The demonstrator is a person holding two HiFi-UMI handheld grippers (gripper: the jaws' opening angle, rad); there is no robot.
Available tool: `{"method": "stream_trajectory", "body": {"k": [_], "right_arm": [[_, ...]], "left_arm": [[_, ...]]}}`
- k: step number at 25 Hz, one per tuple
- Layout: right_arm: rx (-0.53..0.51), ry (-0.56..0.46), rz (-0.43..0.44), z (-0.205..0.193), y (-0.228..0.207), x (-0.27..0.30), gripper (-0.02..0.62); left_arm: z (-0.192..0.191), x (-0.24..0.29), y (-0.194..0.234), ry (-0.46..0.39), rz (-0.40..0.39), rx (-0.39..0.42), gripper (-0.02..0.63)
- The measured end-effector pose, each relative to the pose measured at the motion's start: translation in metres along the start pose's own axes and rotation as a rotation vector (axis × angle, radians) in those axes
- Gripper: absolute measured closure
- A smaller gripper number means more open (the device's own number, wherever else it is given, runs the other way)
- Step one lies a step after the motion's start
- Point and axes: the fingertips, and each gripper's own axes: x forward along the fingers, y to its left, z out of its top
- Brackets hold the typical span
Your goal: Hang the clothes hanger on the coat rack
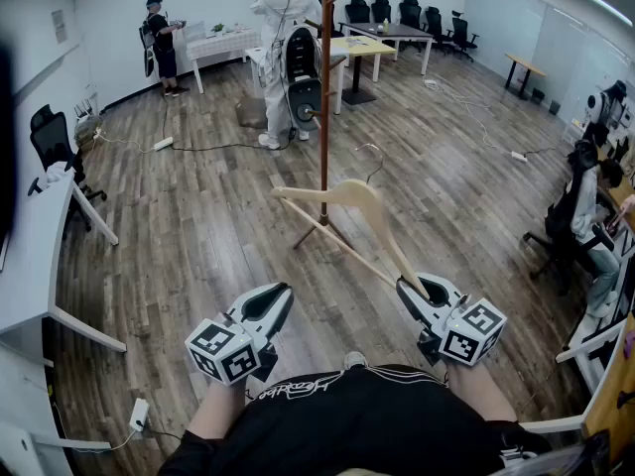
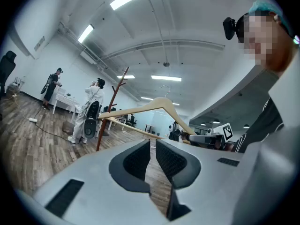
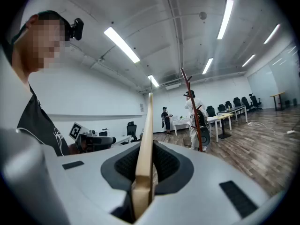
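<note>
Black printed shirt (image 1: 367, 419); white, black-padded left tongs (image 1: 286, 291) and right tongs (image 1: 403, 286).

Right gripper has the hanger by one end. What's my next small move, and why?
Probably raise the right gripper forward toward the coat rack: it clamps one end of the hanger, and the hook hangs free, short of any peg.

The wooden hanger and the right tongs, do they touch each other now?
Touching. The right gripper view shows the wooden hanger clamped by one arm between the right tongs, with the pads pressed on both sides and no gap.
</note>
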Motion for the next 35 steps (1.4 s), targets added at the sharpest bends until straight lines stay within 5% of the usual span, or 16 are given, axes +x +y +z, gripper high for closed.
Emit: {"method": "stream_trajectory", "body": {"k": [20, 35], "right_arm": [[0.068, 0.01, -0.018, -0.007, -0.055, 0.003, 0.518], [0.085, 0.057, -0.018, -0.013, -0.177, 0.036, 0.518]], "left_arm": [[-0.016, 0.053, 0.007, 0.046, -0.006, -0.039, 0.565], [-0.021, 0.181, 0.035, 0.141, -0.009, -0.048, 0.564]]}}
